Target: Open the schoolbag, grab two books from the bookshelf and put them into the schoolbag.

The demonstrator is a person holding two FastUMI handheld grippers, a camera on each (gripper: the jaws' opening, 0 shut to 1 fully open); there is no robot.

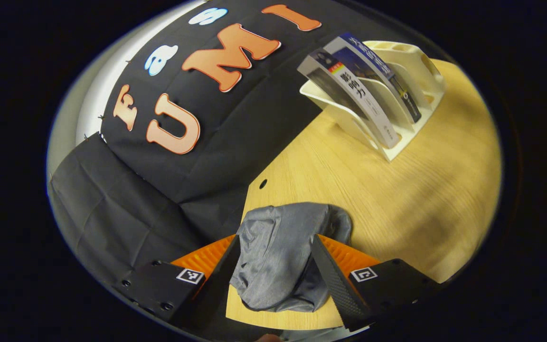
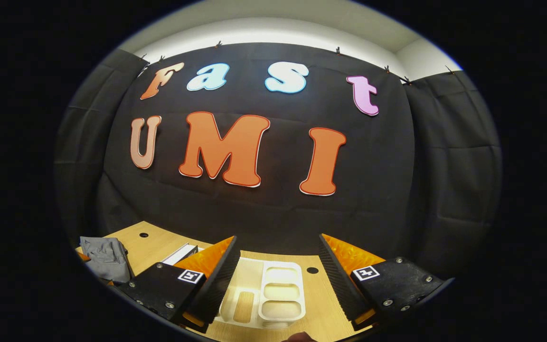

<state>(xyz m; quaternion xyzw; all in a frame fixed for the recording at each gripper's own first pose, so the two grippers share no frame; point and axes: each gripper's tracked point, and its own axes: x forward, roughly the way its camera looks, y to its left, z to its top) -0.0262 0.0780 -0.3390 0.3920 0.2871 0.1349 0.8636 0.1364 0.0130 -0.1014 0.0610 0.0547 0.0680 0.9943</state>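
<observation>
In the left gripper view the grey schoolbag [image 1: 278,251] lies crumpled on the wooden table [image 1: 397,199]. Its fabric bulges up between the spread fingers of my left gripper [image 1: 276,244], which stands open around it. Farther off on the table a white bookshelf [image 1: 411,66] holds two leaning books: a grey-white one [image 1: 356,95] in front and a blue one [image 1: 378,66] behind it. My right gripper [image 2: 278,266] is open and holds nothing, hovering over the white bookshelf [image 2: 273,294]. In that view the schoolbag [image 2: 107,259] shows at the far left.
The black cloth wall runs close behind the table in both views. Small round holes [image 1: 263,183] [image 2: 312,270] sit in the tabletop near its back edge. A book's pale edge [image 2: 178,254] shows left of the right gripper's left finger.
</observation>
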